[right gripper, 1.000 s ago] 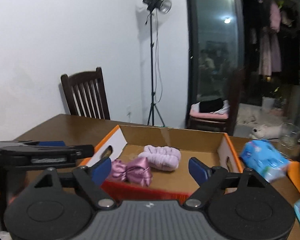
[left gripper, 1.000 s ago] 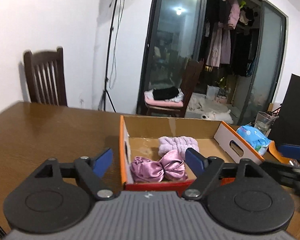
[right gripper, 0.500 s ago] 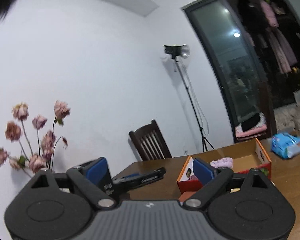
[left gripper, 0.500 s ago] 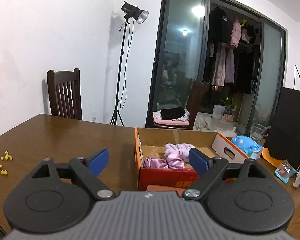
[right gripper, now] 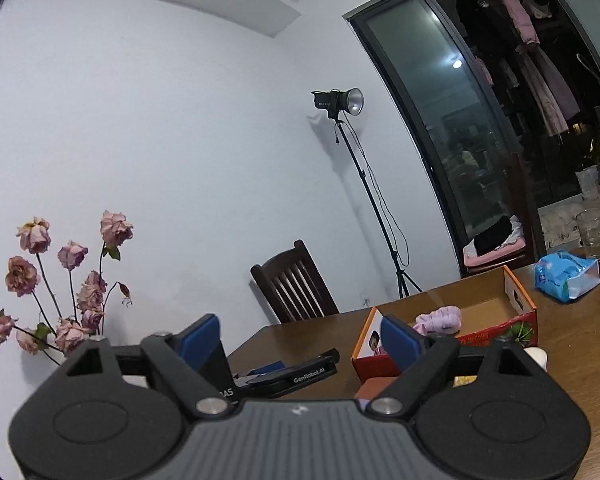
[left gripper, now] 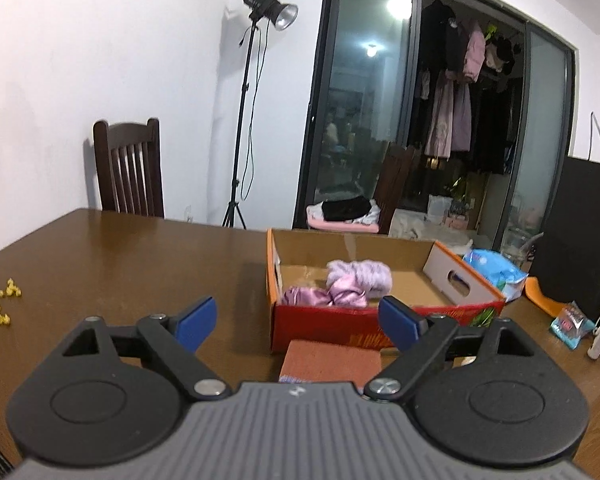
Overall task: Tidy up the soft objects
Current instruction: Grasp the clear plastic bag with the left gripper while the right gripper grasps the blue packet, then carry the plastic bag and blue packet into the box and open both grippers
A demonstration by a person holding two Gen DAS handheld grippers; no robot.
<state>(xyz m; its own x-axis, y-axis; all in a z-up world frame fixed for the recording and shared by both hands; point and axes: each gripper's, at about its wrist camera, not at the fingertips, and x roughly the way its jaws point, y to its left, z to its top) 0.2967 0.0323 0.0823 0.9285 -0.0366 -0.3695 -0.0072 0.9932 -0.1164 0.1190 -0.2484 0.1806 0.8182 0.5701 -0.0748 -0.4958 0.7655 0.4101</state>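
Your left gripper (left gripper: 296,318) is wide open with nothing in it. It points at the box (left gripper: 380,322) on the table (left gripper: 120,272). Inside the box lie a shiny pink scrunchie (left gripper: 324,296) and a fluffy purple headband (left gripper: 360,274), touching each other. A reddish sponge (left gripper: 332,362) sits just in front of the box. Your right gripper (right gripper: 300,338) holds nothing, and its jaws are closing a little

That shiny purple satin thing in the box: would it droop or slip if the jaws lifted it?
The satin piece lies crumpled and knotted, so it would probably droop. Its glossy sheen suggests it may slide between pads. It looks light, resting loosely against the fluffy lilac band.
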